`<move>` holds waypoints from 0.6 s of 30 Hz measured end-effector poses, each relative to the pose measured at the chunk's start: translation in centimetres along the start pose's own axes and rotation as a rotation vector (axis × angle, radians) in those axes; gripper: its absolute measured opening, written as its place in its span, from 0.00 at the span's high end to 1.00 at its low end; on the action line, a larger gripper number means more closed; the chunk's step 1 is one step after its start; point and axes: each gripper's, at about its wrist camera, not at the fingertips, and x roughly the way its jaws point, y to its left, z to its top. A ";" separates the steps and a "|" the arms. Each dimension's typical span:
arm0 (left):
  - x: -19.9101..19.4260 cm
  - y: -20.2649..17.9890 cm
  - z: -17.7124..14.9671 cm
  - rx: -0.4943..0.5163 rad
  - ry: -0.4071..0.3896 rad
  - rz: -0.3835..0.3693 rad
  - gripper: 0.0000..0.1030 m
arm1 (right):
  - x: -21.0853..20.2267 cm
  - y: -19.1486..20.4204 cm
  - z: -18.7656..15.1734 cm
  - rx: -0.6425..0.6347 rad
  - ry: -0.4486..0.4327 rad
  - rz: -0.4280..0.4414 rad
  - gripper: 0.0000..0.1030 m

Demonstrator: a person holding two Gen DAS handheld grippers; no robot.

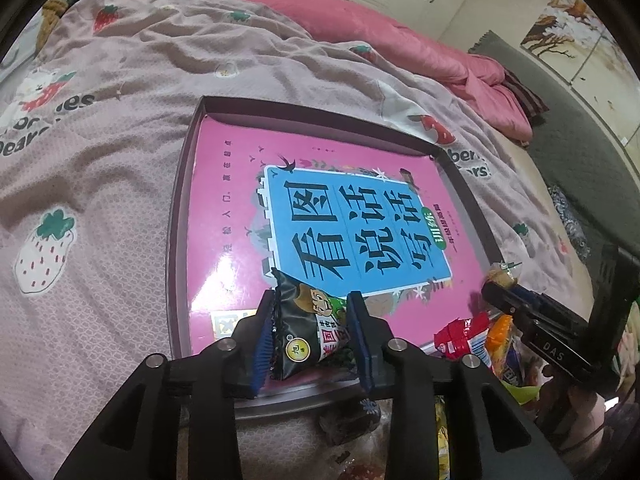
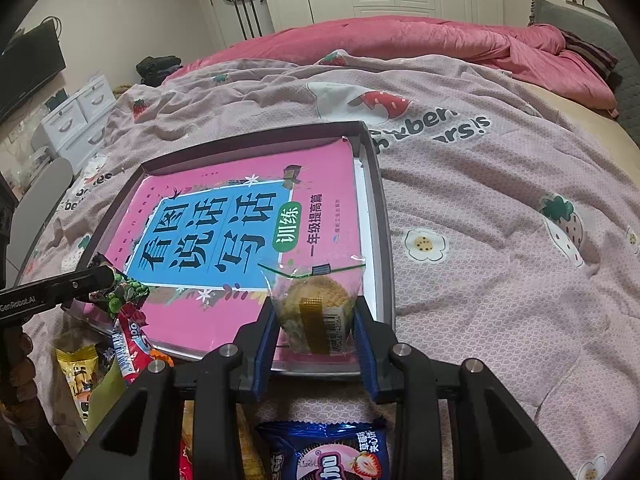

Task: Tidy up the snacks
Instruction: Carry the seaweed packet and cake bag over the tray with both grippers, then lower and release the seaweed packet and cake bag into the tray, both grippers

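A bedroom with white wardrobes: a bed spread with a strawberry-print quilt [image 2: 480,184] and a rumpled pink duvet [image 2: 420,36] carries a shallow dark-rimmed tray [image 2: 382,216], and a pink children's book [image 1: 320,208] with a blue title panel lies flat inside it, filling most of the tray.

The left gripper [image 1: 312,334] is angled steeply down over the tray's near edge, its blue-padded jaws set a little apart on either side of a black snack packet [image 1: 308,328] showing a cartoon face; the packet stands between the pads above the book's near corner, and whether both pads press it cannot be told.

The right gripper [image 2: 316,324] tilts down at the tray's near right corner, jaws clamped on a clear-wrapped round cake [image 2: 316,304] with a gold strip label, held over the book's edge.

Just outside the tray's near rim, on the quilt, lies a heap of loose snacks: a red packet [image 1: 460,336], a yellow packet [image 2: 78,368] and a blue strawberry-cream packet [image 2: 332,456].
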 end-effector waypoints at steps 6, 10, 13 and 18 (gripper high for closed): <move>-0.5 -0.3 0.0 0.011 -0.015 0.015 0.56 | -0.3 -0.2 0.1 0.002 -0.012 -0.009 0.65; -0.9 -0.3 0.1 0.013 -0.024 0.019 0.54 | -0.6 -0.7 0.2 0.023 -0.021 -0.011 0.60; -1.1 -0.3 0.2 0.013 -0.030 0.025 0.52 | -0.7 -1.0 0.3 0.039 -0.025 0.002 0.60; -1.7 -0.2 0.3 0.008 -0.045 0.023 0.48 | -1.1 -1.0 0.4 0.035 -0.034 -0.004 0.60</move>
